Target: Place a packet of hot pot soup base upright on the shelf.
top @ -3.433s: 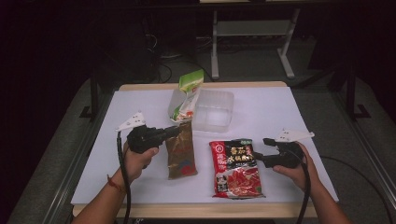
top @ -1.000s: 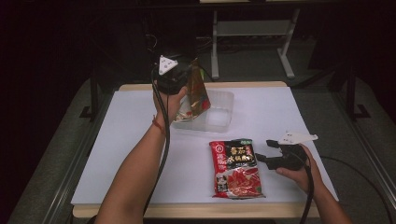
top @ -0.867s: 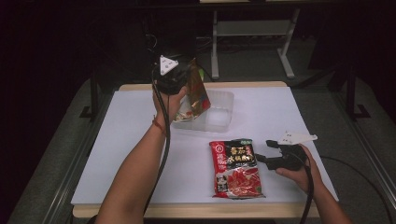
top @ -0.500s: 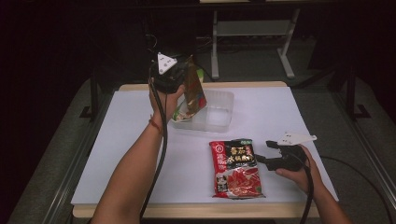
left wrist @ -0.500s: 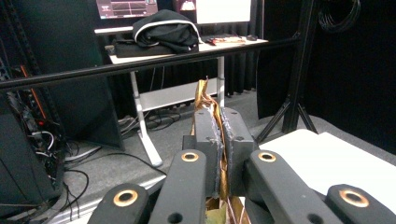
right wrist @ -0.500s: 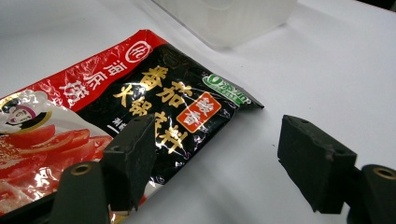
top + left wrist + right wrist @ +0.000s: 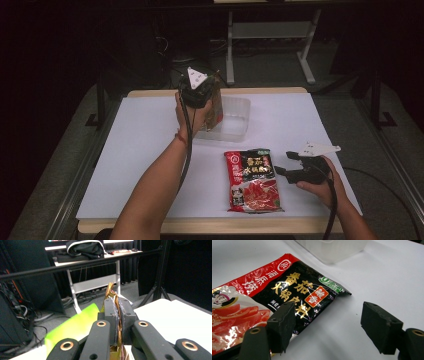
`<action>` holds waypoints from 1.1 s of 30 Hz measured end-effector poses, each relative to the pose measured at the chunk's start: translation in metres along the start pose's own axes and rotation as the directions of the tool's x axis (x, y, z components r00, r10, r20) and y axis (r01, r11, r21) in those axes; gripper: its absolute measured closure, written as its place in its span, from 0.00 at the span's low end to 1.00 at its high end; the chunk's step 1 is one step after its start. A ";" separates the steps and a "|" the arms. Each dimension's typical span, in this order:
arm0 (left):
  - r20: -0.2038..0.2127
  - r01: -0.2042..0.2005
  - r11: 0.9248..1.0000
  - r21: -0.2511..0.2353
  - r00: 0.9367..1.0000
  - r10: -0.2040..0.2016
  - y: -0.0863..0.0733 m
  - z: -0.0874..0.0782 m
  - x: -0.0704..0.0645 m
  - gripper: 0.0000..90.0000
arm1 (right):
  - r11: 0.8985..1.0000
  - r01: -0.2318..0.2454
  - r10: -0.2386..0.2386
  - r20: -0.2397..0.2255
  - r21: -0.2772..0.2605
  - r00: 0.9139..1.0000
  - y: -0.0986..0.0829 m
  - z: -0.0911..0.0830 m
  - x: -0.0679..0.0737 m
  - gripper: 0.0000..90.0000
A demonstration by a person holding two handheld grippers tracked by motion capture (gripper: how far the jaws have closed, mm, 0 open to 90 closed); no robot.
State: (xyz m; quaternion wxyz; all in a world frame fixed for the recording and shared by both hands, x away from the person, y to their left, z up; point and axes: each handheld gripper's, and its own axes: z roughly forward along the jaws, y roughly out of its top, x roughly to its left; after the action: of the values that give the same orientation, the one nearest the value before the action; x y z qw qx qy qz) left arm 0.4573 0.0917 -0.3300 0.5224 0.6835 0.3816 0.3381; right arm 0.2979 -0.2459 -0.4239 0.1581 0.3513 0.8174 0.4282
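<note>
Your left gripper (image 7: 207, 95) is clamped tight on the top edge of a brown packet (image 7: 111, 293), holding it up over the clear plastic tub (image 7: 235, 120) at the far side of the table (image 7: 125, 150). Your right gripper (image 7: 328, 322) rests with jaws spread wide, just beside the red and black sauce packet (image 7: 252, 180) lying flat near you.

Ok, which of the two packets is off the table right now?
The brown packet, clamped in the left gripper above the clear tub. The red packet lies flat by the right gripper.
</note>
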 end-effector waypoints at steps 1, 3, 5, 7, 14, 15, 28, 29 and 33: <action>0.009 0.006 1.000 0.001 1.000 -0.006 -0.002 0.000 0.000 0.96 | 1.000 0.000 0.000 -0.001 0.000 1.000 0.000 0.000 0.000 0.30; 0.023 0.012 1.000 -0.003 1.000 -0.012 -0.008 0.000 0.000 0.96 | 1.000 0.002 -0.002 -0.001 0.002 1.000 0.000 0.000 0.001 0.30; 0.046 0.018 1.000 0.000 0.999 -0.018 -0.013 0.000 0.000 0.96 | 1.000 0.001 -0.001 -0.002 0.002 1.000 0.000 0.000 0.000 0.30; 0.049 0.011 1.000 0.008 0.999 -0.011 -0.018 -0.001 -0.001 0.95 | 1.000 0.000 0.000 -0.003 0.004 1.000 0.000 0.000 0.001 0.30; 0.071 0.007 1.000 0.016 0.997 -0.008 -0.029 -0.006 0.004 0.95 | 1.000 0.003 -0.003 -0.001 0.007 1.000 0.001 0.002 0.001 0.30; 0.071 -0.007 1.000 0.014 0.997 0.006 -0.029 -0.007 0.005 0.94 | 1.000 0.002 -0.002 -0.001 0.006 1.000 0.000 0.002 0.001 0.30; 0.133 0.017 1.000 0.025 0.991 -0.020 -0.032 -0.015 0.016 0.79 | 1.000 0.010 -0.010 0.001 0.015 1.000 0.001 0.004 0.001 0.30; 0.143 0.022 1.000 0.019 0.989 -0.025 -0.031 -0.017 0.017 0.78 | 1.000 0.010 -0.010 0.001 0.016 1.000 0.001 0.004 0.001 0.30; 0.181 -0.010 1.000 0.013 0.983 0.008 -0.028 -0.024 0.017 0.71 | 1.000 0.010 -0.010 0.001 0.020 1.000 0.001 0.004 0.002 0.30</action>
State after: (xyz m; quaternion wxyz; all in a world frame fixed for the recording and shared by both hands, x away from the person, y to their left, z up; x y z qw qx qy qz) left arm 0.4402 0.1224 -0.3508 0.5487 0.7165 0.3320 0.2743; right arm 0.2992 -0.2419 -0.4260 0.1574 0.3491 0.8233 0.4190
